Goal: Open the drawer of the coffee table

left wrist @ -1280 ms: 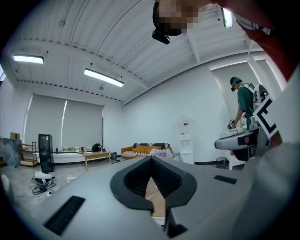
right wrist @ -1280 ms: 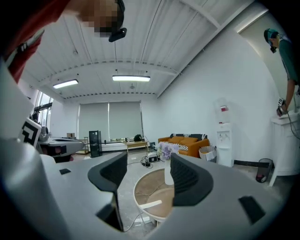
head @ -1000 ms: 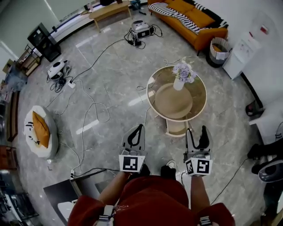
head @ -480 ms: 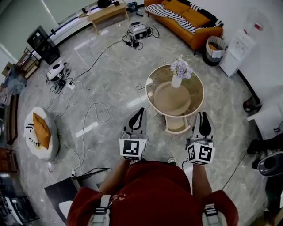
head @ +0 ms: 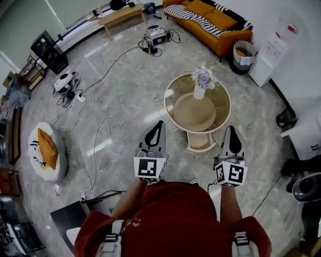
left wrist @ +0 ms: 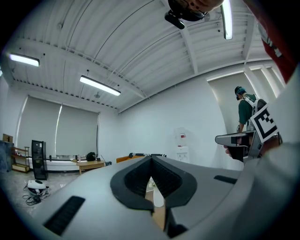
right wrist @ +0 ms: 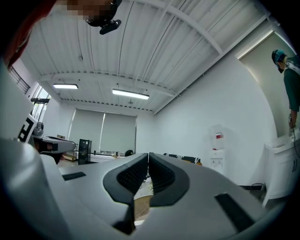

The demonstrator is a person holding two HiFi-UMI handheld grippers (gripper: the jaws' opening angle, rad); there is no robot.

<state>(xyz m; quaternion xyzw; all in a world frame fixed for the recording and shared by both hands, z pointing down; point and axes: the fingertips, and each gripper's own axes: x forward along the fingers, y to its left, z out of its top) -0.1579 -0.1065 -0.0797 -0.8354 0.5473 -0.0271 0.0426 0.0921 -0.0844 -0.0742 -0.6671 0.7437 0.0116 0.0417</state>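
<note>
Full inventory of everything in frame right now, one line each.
coffee table: 1, round, glass top over beige, mid-floor
drawer: 1, beige, juts from table's near side
vase of flowers: 1, white with lilac blooms, on table
sofa: 1, orange, far wall
bin: 1, beside sofa
bench: 1, wooden, far left
pouf: 1, white, left floor
cushion: 1, orange, on pouf
cables: several, across floor
left gripper: grey, jaws shut, empty
right gripper: grey, jaws just closed, empty

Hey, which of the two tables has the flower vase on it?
The round coffee table in mid-floor: the vase stands near its far edge. The long wooden table by the far wall has no flowers.
</note>
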